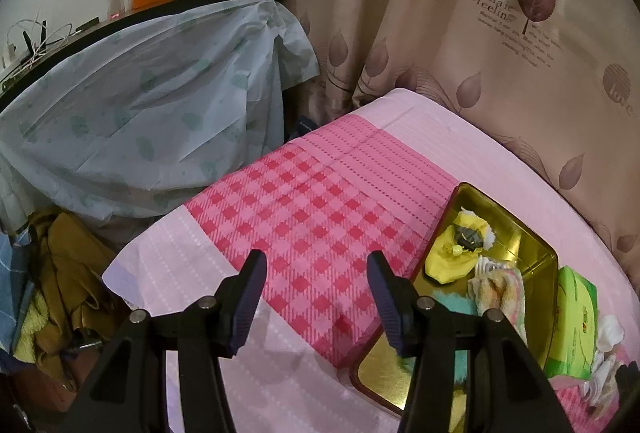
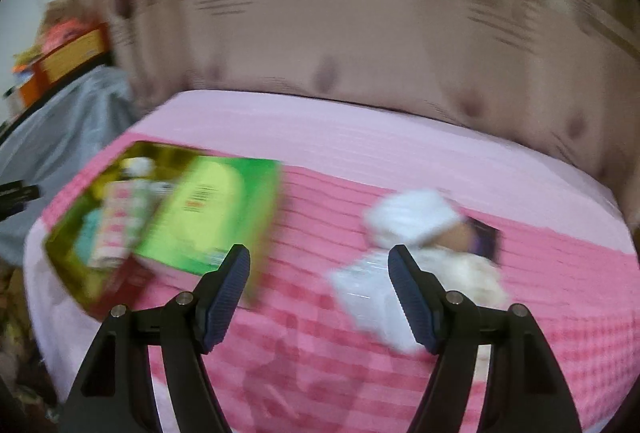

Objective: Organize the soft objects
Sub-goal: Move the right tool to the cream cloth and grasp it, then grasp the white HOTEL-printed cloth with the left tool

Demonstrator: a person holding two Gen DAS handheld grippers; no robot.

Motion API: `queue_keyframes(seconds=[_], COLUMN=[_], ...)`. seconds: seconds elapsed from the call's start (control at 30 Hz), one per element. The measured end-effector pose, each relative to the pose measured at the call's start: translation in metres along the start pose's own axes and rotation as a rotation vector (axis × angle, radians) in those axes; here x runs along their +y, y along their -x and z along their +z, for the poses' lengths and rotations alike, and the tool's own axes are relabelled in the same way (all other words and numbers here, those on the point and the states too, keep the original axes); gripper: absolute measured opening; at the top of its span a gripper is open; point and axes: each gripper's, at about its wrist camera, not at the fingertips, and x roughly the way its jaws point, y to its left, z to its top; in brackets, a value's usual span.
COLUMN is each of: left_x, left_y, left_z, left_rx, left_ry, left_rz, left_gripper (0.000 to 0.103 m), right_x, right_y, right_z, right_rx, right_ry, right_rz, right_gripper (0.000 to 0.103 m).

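We hold both grippers, left and right, fingers apart and empty, above the pink bed; soft cloths fill the gold tin at right of the left view.

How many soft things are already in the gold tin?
4 visible: a yellow cloth at the far end, white fluff beside it, a striped towel mid-tin, a teal cloth nearest. More may be hidden.

Dim warm light; right view motion-blurred.
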Motion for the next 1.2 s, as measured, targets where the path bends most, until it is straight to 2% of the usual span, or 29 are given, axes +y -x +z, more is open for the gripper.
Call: queue_keyframes(seconds=[0.1,0.27,0.43,0.6,0.67,0.73,0.8,0.93,1.1,1.2], left_x=[-0.003,-0.010,-0.022,-0.045,-0.055,-0.065,-0.075,-0.099,-0.143,-0.173], left_y=[0.001,0.004,0.010,0.017,0.021,0.026,0.032,0.047,0.062,0.071], left_z=[-0.001,-0.003,-0.007,-0.015,-0.019,-0.023,-0.027,-0.042,-0.064,-0.078], left_rx=[-0.001,-0.015,-0.037,-0.065,-0.075,-0.089,-0.094,-0.112,-0.080,-0.060], left_ry=[-0.012,-0.047,-0.102,-0.217,-0.265,-0.312,-0.347,-0.412,-0.480,-0.535], left_rz=[-0.005,-0.012,-0.038,-0.080,-0.098,-0.119,-0.153,-0.192,-0.305,-0.372], left_gripper=[0.053,0.053,0.053,0.053,0.053,0.053,0.053,0.054,0.055,0.055], right_x=[-0.041,-0.080,-0.097,-0.104,-0.107,-0.109,-0.110,-0.114,-0.124,-0.134], right_y=[0.000,-0.005,-0.019,-0.033,-0.038,-0.043,-0.044,-0.040,-0.021,-0.011], right_z=[-0.010,-0.028,-0.041,-0.048,-0.051,-0.055,-0.058,-0.061,-0.064,-0.064], right_rx=[0.019,0.056,0.090,0.105,0.106,0.119,0.116,0.098,0.067,0.045], right_ry=[-0.058,-0.090,-0.104,-0.105,-0.114,-0.118,-0.120,-0.128,-0.151,-0.154], right_rz=[-0.060,-0.123,-0.131,-0.120,-0.110,-0.089,-0.077,-0.055,-0.044,-0.076], right_gripper=[0.069,0.069,0.069,0.069,0.065,0.050,0.045,0.025,0.019,0.019])
